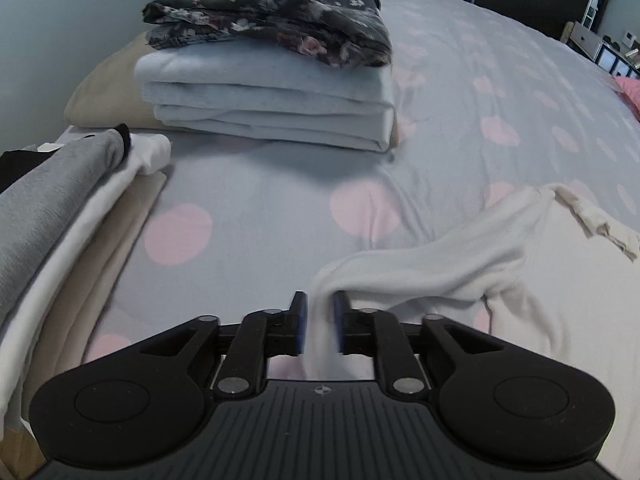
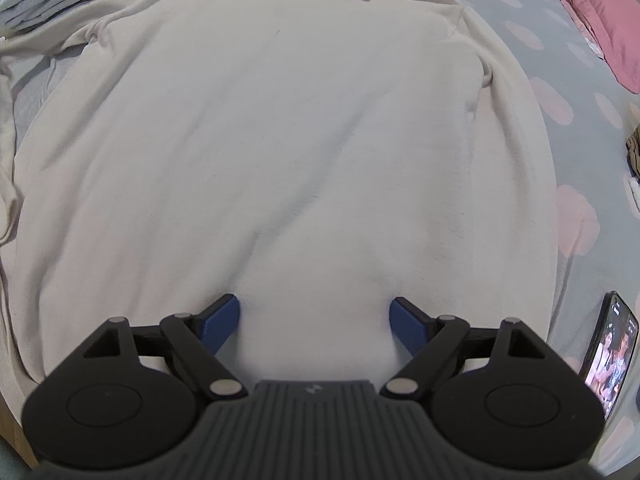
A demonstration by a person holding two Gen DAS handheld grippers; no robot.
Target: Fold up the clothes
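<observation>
1. We see our left gripper with its jaws clamped on a sleeve of the cream sweater; the cloth bunches between the blue pads.
2. The sweater lies spread flat on the bed, its sleeve trailing from the body toward the left gripper.
3. Our right gripper sits over the sweater's lower middle with its jaws wide apart, holding nothing; whether the pads touch the cloth we cannot tell.
4. Ahead of the left gripper a folded stack rests on the bed, a dark floral piece on top.
5. At the left edge lies another pile, grey over white.
6. A phone with a lit screen stands on the bed just right of the right gripper.
</observation>
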